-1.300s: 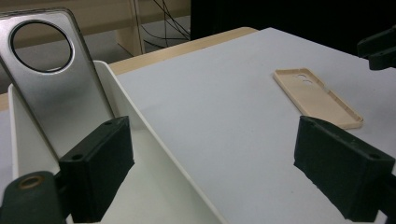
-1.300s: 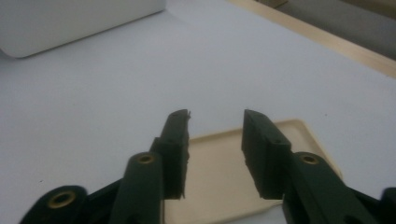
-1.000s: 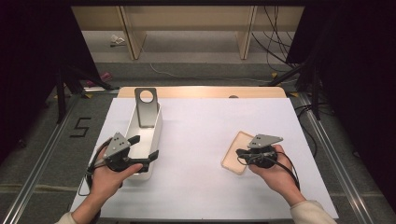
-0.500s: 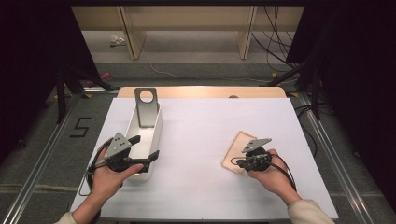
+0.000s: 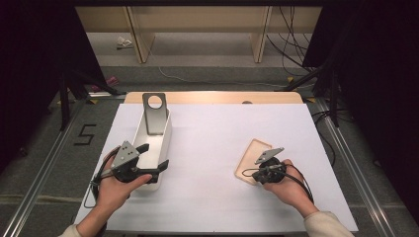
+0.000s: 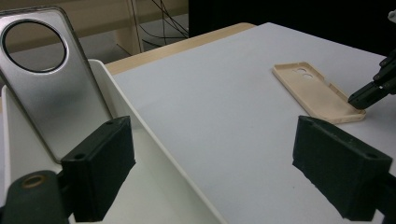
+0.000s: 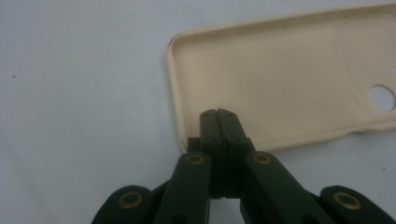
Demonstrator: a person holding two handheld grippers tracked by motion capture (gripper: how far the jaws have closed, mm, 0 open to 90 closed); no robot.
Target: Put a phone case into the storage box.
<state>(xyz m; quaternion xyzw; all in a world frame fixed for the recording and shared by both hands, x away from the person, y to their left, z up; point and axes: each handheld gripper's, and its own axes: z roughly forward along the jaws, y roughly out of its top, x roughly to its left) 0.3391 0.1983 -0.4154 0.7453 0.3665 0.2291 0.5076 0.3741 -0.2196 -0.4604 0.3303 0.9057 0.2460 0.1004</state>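
Observation:
A beige phone case [image 5: 251, 157] [image 6: 313, 88] [image 7: 289, 79] lies hollow side up on the white table top, right of centre. My right gripper [image 5: 253, 173] [image 7: 218, 114] is shut with nothing between its jaws. Its joined tips rest over the case's near end, just inside the rim; from the left gripper view they show as a dark point [image 6: 357, 99] at that corner. My left gripper [image 5: 155, 157] [image 6: 219, 168] is open. It straddles the right wall of a long white tray [image 5: 166, 133] [image 6: 154, 140]. A silver phone-shaped plate [image 5: 154, 116] [image 6: 51, 88] with a round hole leans in the tray's far end.
The white sheet [image 5: 217, 128] covers a wooden table whose far edge [image 5: 212, 97] shows. Metal rails run along both sides on the floor. Shelving legs and cables stand behind the table. A "5" is marked on the floor [image 5: 85, 134] at left.
My right gripper has drawn slightly back toward the person along the case and tipped downward. The left gripper and the tray have stayed still.

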